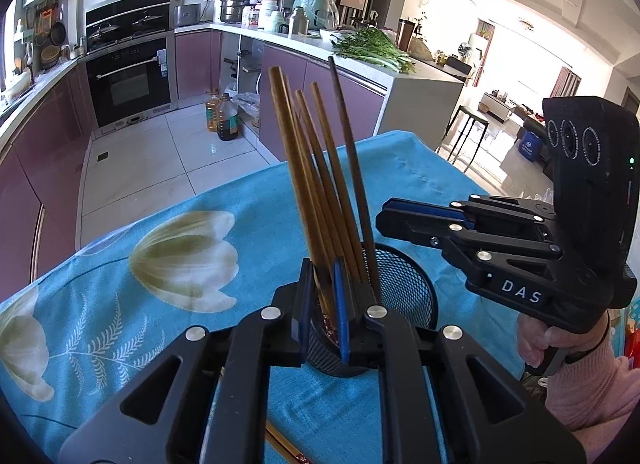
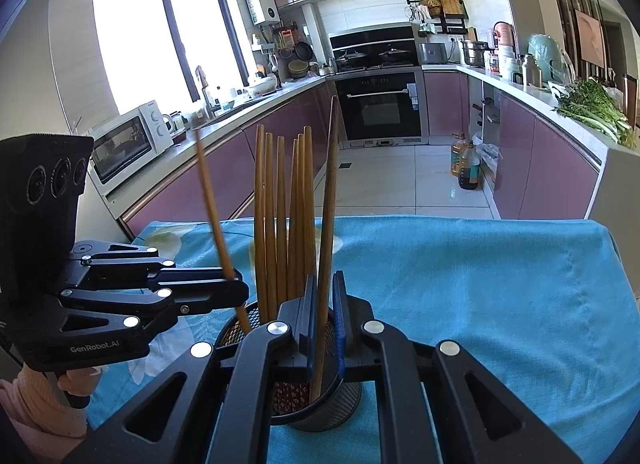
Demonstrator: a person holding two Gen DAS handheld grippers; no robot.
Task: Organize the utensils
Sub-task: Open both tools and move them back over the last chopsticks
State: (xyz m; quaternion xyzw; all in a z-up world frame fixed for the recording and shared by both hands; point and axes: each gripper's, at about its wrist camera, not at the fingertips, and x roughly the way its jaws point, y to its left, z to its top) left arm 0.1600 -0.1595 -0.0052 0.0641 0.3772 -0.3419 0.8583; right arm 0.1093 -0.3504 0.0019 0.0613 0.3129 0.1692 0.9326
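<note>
Jaws of the left gripper (image 1: 325, 306) are seen clenched on a single brown wooden chopstick (image 1: 320, 296), whose lower end reaches into the black wire-mesh cylindrical holder (image 1: 416, 284). Jaws of the right gripper (image 2: 322, 318) are likewise closed on one darker wooden chopstick (image 2: 326, 223), which is held nearly upright with its tip inside the same holder. Several other brown chopsticks (image 2: 280, 199) are stood in the holder and fanned out above its rim. The holder is set on a worktop covered by a turquoise cloth printed with white flowers (image 1: 180, 252). One more chopstick (image 1: 282, 444) is left lying on the cloth beneath the left gripper. A hand in a pink sleeve (image 1: 536, 340) is seen holding the right gripper's handle.
</note>
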